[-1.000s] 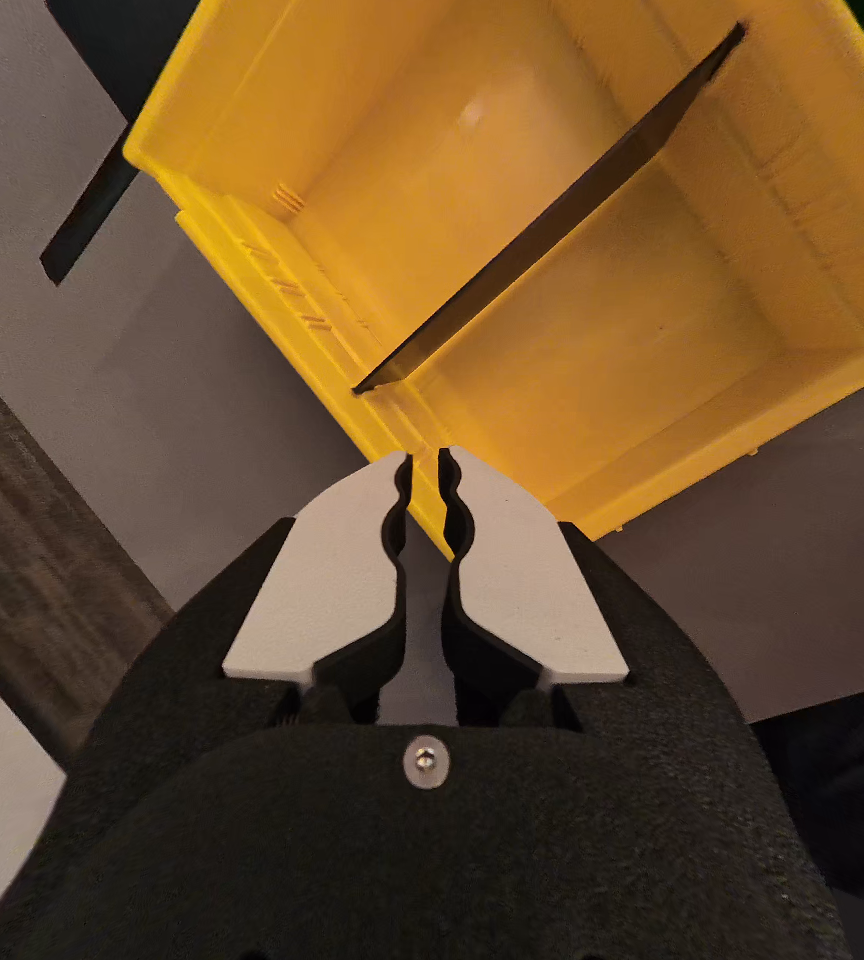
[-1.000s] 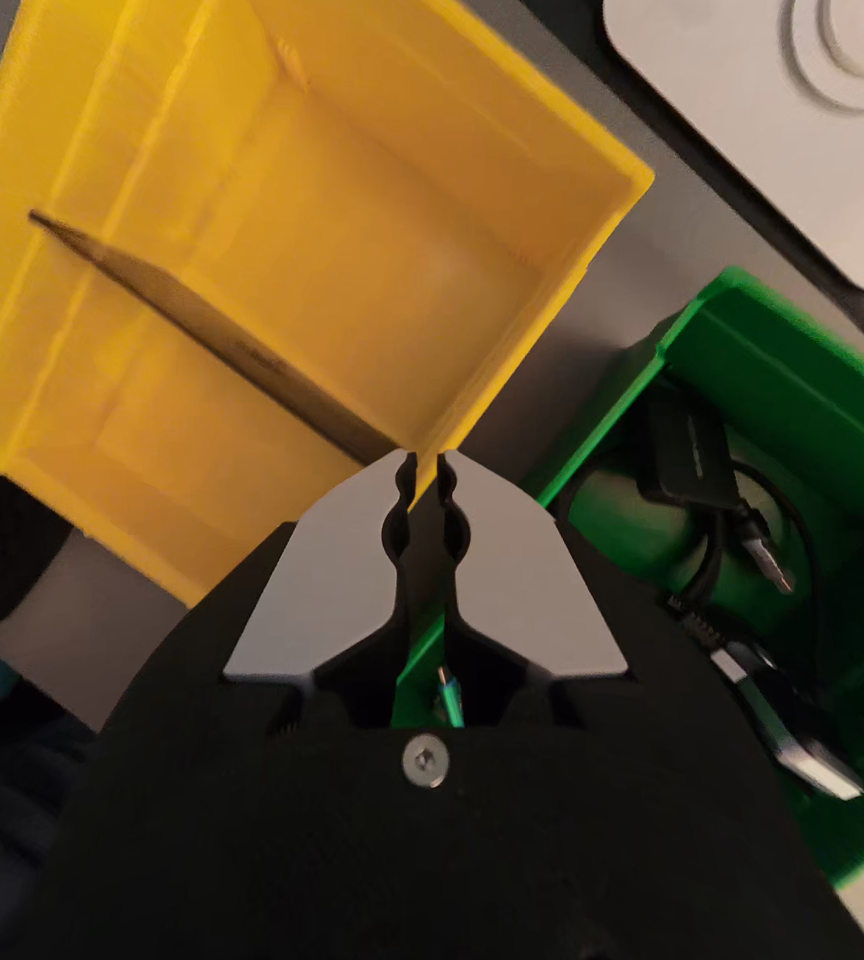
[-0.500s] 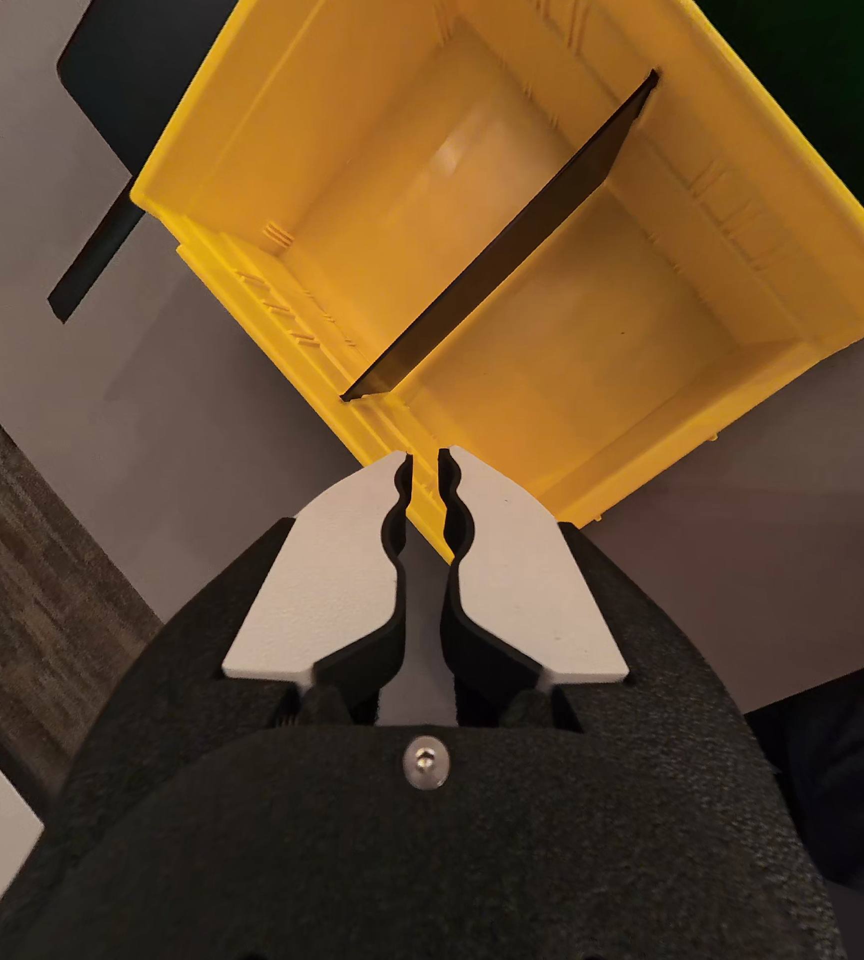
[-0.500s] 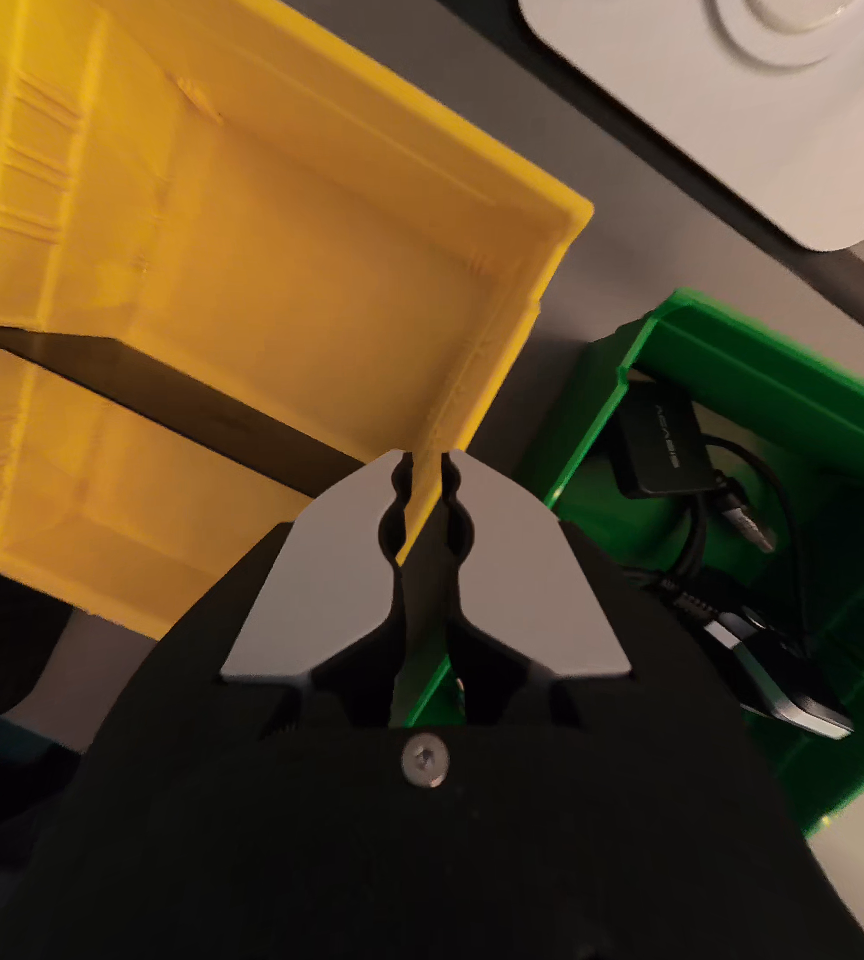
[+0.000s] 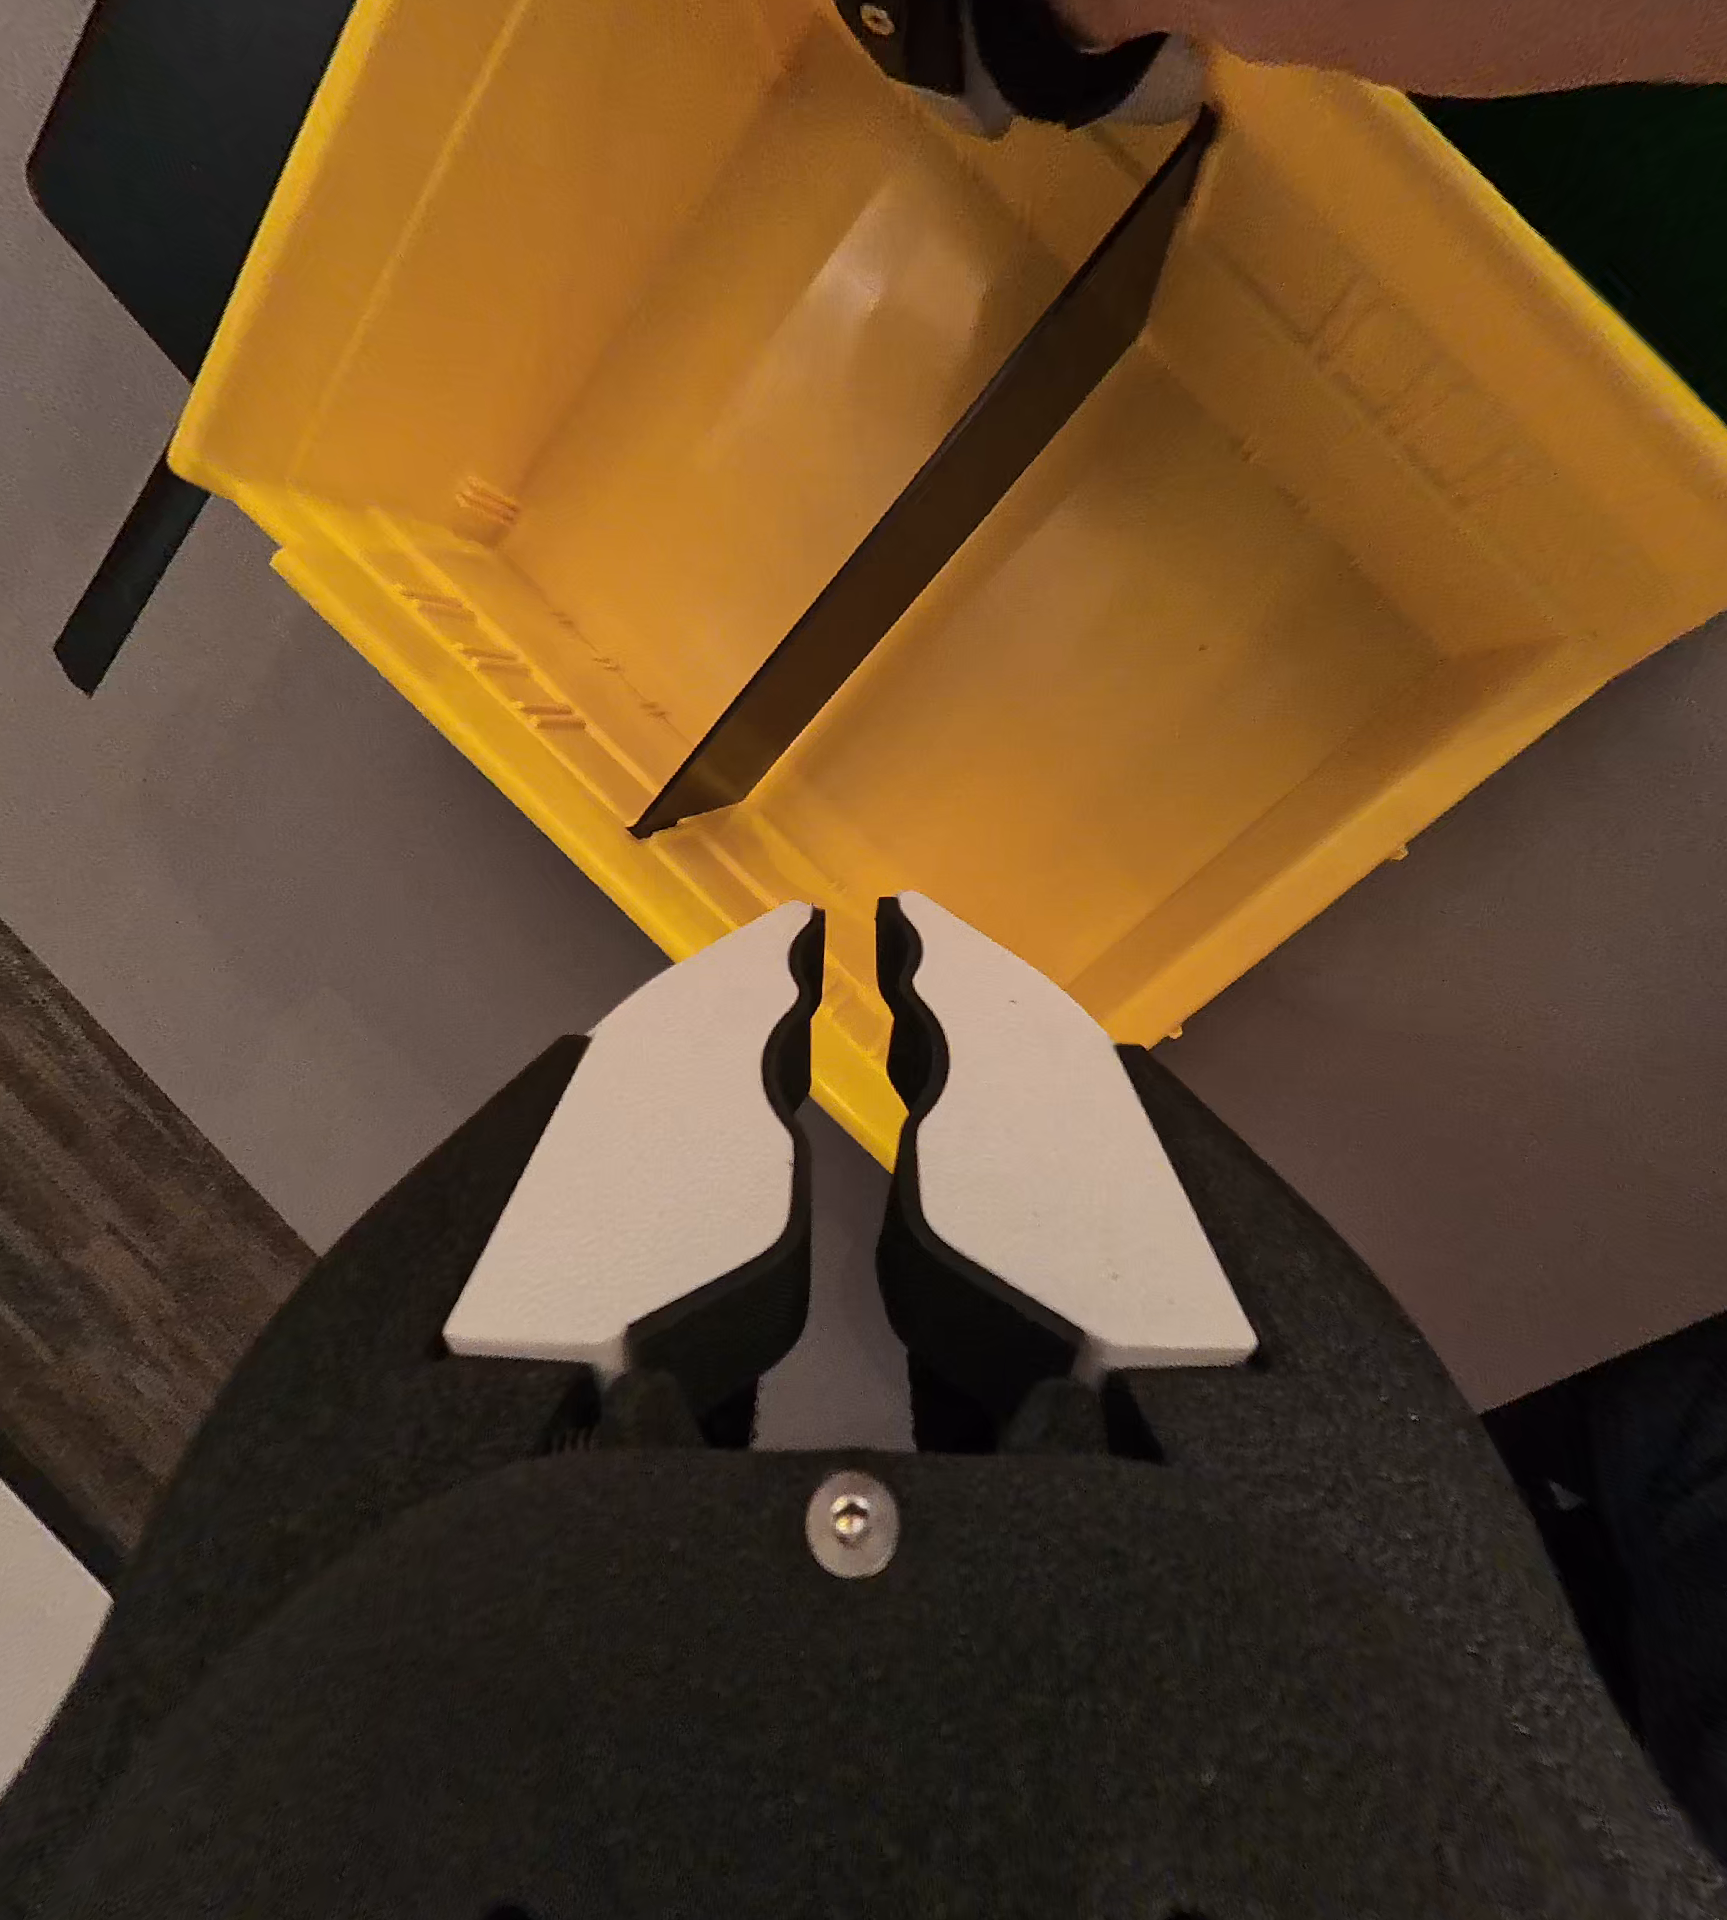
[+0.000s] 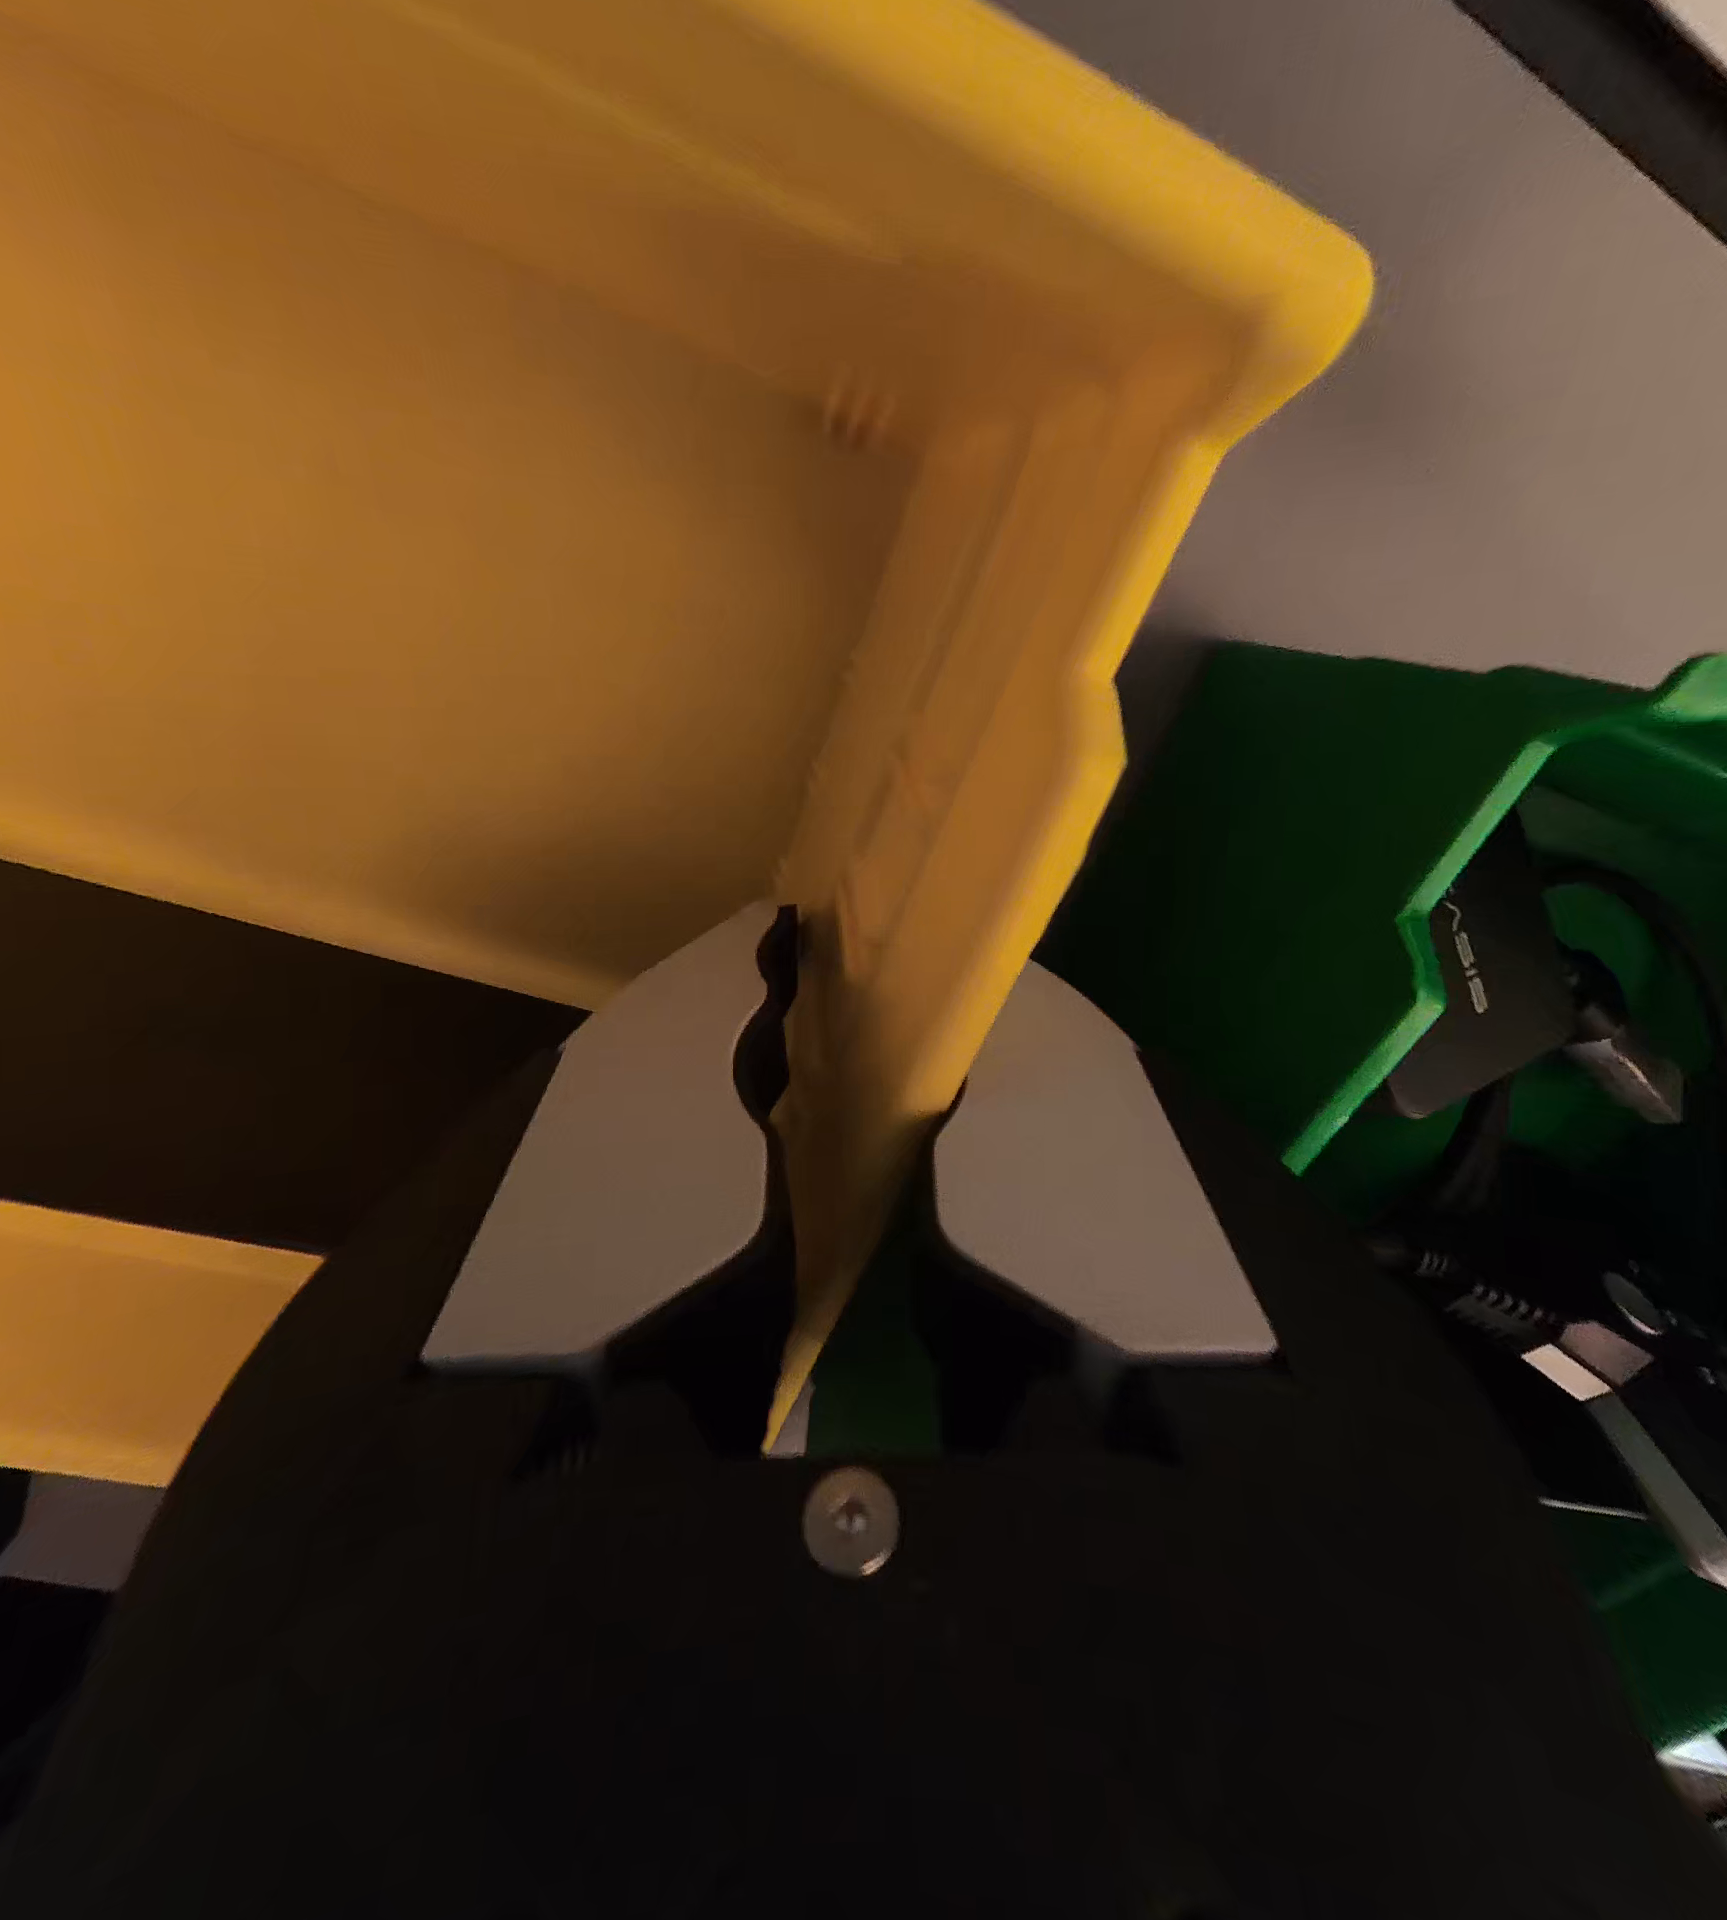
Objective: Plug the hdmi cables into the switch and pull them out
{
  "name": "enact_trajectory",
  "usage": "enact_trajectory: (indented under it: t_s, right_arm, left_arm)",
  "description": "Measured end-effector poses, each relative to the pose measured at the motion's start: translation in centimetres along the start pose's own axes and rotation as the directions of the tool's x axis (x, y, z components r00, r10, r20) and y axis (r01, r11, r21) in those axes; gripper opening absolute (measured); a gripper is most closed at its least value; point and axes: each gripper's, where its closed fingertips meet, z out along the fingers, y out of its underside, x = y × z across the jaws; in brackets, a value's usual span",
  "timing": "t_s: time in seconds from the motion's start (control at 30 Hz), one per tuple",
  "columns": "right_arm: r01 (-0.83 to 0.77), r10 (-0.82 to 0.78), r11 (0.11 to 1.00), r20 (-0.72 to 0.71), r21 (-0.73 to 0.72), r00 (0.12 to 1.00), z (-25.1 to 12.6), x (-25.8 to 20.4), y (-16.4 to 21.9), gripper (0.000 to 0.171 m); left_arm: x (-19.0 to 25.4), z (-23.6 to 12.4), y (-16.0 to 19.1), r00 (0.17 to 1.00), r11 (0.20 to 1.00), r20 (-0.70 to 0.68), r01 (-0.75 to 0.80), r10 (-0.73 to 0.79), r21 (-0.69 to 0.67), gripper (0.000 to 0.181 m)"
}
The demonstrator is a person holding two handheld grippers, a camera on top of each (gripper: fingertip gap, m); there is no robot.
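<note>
A yellow bin (image 5: 402, 312) with a black divider (image 5: 942, 499) sits on the grey table. My left gripper (image 5: 848, 914) is shut and empty, hovering just above the bin's near rim. My right gripper (image 6: 890, 956) straddles the far side wall of the yellow bin (image 6: 1254, 332) and is closed on it; it also shows at the top of the left wrist view (image 5: 1025, 73). To the right, a green bin (image 6: 1358, 1081) holds the black HDMI switch (image 6: 1493, 997) and cables with metal plugs (image 6: 1607, 1361).
The grey table top (image 5: 267, 883) ends at a wood-look floor on the left (image 5: 28, 1143). A dark slot (image 5: 132, 582) lies beside the yellow bin. A person's hand (image 5: 1461, 52) holds the right gripper. A black strip (image 6: 1669, 156) runs along the far right. The left gripper's tips are roughly 20 cm from the right gripper's. My right gripper's tips are some 35 cm from the dark slot (image 5: 132, 582).
My right gripper has dropped down onto the yellow bin's side wall, and its fingers now sit on either side of it. My left gripper has stayed almost in place.
</note>
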Motion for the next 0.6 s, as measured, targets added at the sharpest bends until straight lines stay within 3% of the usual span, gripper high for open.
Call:
enact_trajectory:
  t_s: [0.2,0.43,0.6]
  right_arm:
    - [-0.03,0.028,0.999,-0.046,-0.046,0.999,0.05,0.19,0.26,0.026]
    - [-0.007,0.01,0.999,-0.095,0.033,0.995,0.21,0.49,-0.17,0.03]
    - [-0.048,0.05,0.996,-0.029,0.071,0.998,0.21,0.12,-0.62,0.019]
  left_arm:
    - [-0.14,0.1,0.03,1.0,1.0,0.01,-0.001,0.001,-0.005,0.009]
    - [-0.02,0.02,0.1,1.0,1.0,0.005,-0.005,0.005,-0.002,0.008]
    - [0.13,0.09,0.12,1.0,1.0,0.004,-0.014,0.014,-0.006,0.007]
